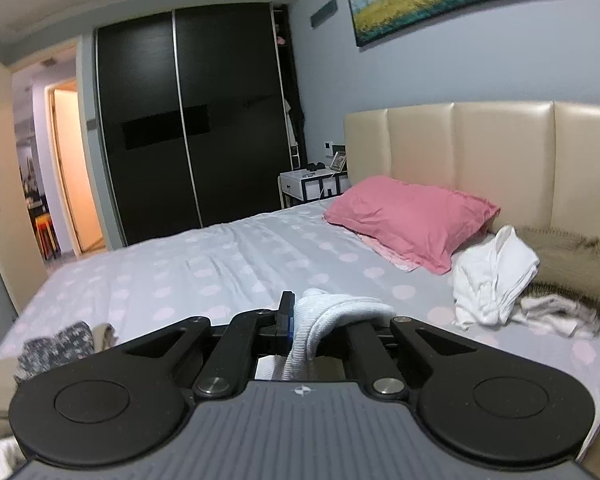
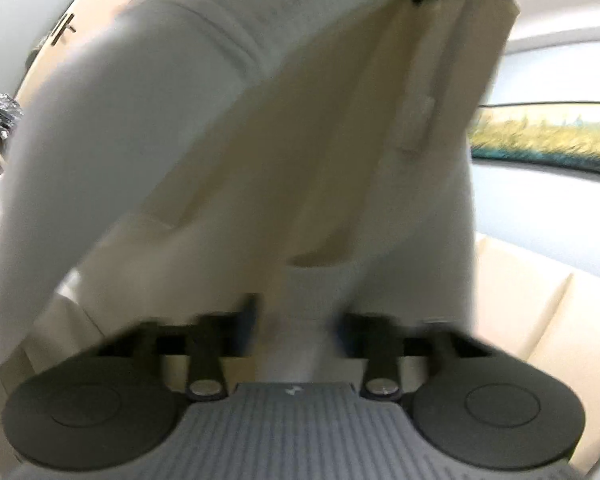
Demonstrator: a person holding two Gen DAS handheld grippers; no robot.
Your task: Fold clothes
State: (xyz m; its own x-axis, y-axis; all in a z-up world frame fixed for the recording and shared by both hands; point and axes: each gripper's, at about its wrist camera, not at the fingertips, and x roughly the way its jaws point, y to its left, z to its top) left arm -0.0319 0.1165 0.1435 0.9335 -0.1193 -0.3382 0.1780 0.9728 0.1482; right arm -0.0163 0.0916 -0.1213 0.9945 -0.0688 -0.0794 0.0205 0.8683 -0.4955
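Slipping is the main risk: the left tool (image 1: 300,320), low in the centre of its frame, is clamped on only a narrow ribbed edge of the white garment (image 1: 332,312), which drapes over the right finger, so a tug could likely pull it free. In the right wrist view, the right tool (image 2: 300,320) at lower centre is closed on another ribbed edge of the same white garment (image 2: 260,120), which is blurred; a quick swing could bunch the cloth or drop it crooked onto the bed (image 1: 220,256). The garment looks soft and knit, white outside and creamy inside, hanging up across the frame, held aloft above the bed, not yet flat or folded.
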